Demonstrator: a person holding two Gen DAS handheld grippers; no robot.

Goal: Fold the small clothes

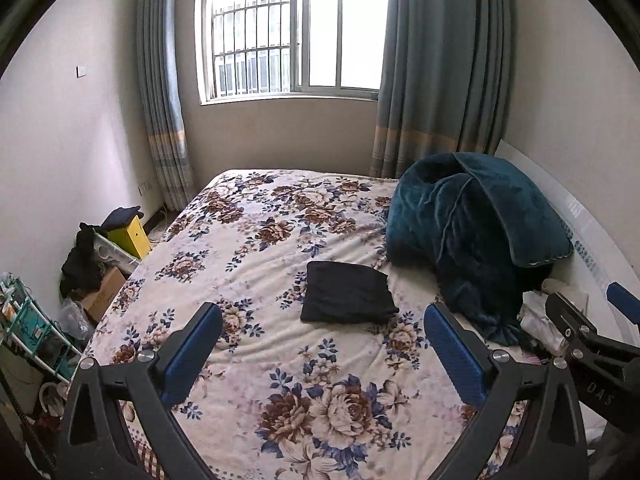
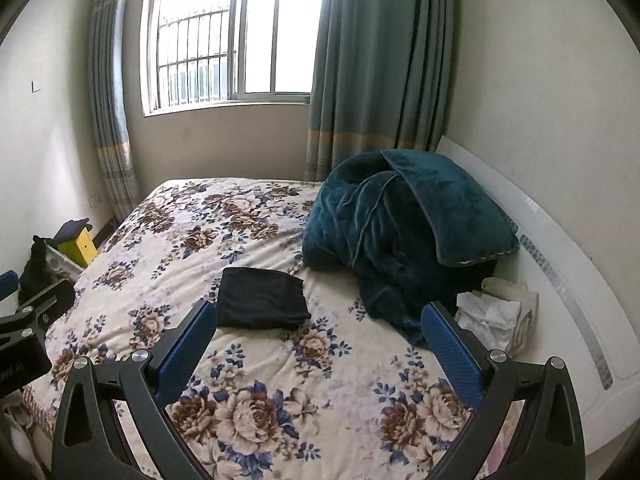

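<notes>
A small black garment (image 1: 347,293) lies folded into a neat rectangle on the floral bedspread (image 1: 256,248), near the middle of the bed. My left gripper (image 1: 323,312) hovers above the bed on the near side of the garment, open, nothing between its blue pads. In the right wrist view the same black garment (image 2: 262,298) lies just beyond my right gripper (image 2: 320,312), close to its left finger. That gripper is open and holds nothing. The right gripper also shows at the right edge of the left wrist view (image 1: 592,308).
A crumpled teal blanket (image 1: 476,240) is heaped at the right by the white headboard (image 2: 560,264). White crumpled cloth (image 2: 492,316) lies beside it. Boxes, a yellow box (image 1: 130,236) and dark clothes crowd the floor at the bed's left. A window with curtains is behind.
</notes>
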